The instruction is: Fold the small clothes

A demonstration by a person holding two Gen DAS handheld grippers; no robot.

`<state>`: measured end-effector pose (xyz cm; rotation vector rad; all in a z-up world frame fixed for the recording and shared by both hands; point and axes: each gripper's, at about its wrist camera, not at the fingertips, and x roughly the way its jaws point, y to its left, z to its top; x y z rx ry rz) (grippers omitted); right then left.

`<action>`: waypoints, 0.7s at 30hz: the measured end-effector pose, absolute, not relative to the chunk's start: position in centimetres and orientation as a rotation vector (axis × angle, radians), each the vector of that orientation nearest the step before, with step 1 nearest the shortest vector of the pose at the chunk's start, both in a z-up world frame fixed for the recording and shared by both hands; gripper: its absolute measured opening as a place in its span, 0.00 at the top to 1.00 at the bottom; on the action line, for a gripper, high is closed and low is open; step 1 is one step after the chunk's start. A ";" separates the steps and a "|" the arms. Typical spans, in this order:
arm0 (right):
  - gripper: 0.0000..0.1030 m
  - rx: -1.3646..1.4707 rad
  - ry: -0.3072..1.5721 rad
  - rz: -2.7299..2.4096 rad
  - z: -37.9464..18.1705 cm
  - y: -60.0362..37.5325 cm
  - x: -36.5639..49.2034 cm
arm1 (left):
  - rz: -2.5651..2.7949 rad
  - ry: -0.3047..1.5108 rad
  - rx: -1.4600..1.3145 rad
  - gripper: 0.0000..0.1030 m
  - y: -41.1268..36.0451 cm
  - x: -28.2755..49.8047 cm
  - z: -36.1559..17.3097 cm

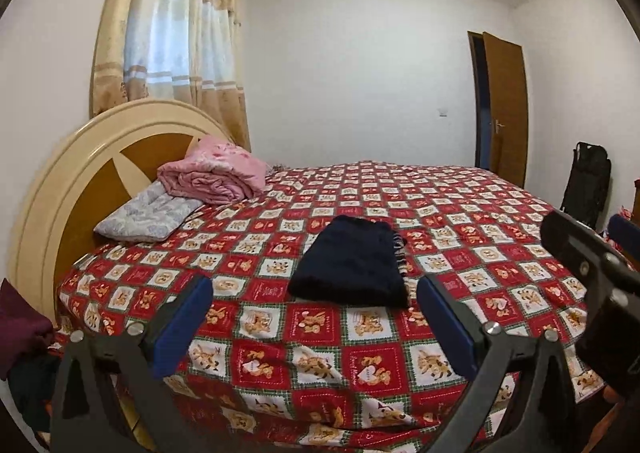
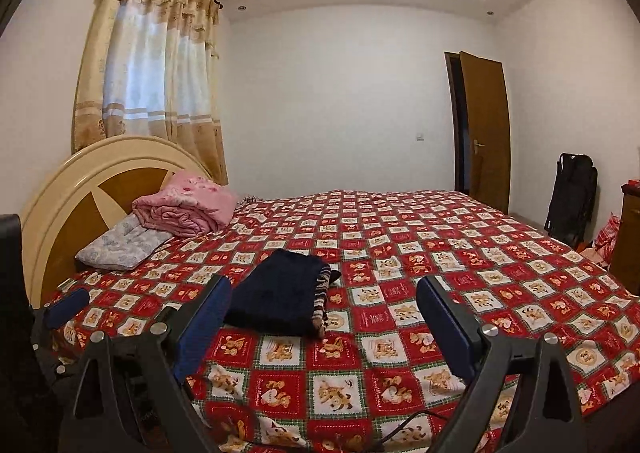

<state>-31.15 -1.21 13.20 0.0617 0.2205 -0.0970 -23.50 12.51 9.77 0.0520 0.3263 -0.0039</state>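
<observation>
The garment (image 1: pixel 352 263) looks soft and light, a limp knit that will sag and slide open if lifted by one corner. My guess is that it wants taking by two corners of one edge at once, one pair of tongs to each, with the pads biting through all the layers so the fold does not spill. The striped edge looks thicker and should give a surer hold than the plain dark side, though the checked bedspread (image 1: pixel 460 213) beneath is loose cloth too and could get pinched along with it.

It is a dark navy piece, already lying as a neat flat rectangle, several layers deep. A black-and-white striped band shows along its right side (image 2: pixel 322 293), perhaps a cuff or lining; I cannot tell what kind of garment it is.

It lies on the bed just ahead of both tongs. From the left tongs (image 1: pixel 314 297) it sits straight in front, between the line of the two fingers and a little beyond their tips. From the right tongs (image 2: pixel 322 299) it lies ahead and to the left, close beside the left finger (image 2: pixel 204 317).

Both tongs are spread wide, with nothing between their blue pads.
</observation>
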 end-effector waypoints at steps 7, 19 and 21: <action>0.08 0.060 0.221 -0.095 13.1 -1.4 -30.9 | -0.006 0.354 0.058 0.00 12.3 -23.3 9.4; 0.08 0.076 0.235 -0.093 12.6 -1.4 -30.6 | -0.007 0.366 0.072 0.00 12.1 -23.1 9.3; 0.08 0.077 0.234 -0.093 12.5 -1.5 -30.6 | -0.005 0.365 0.072 0.00 12.1 -23.1 9.3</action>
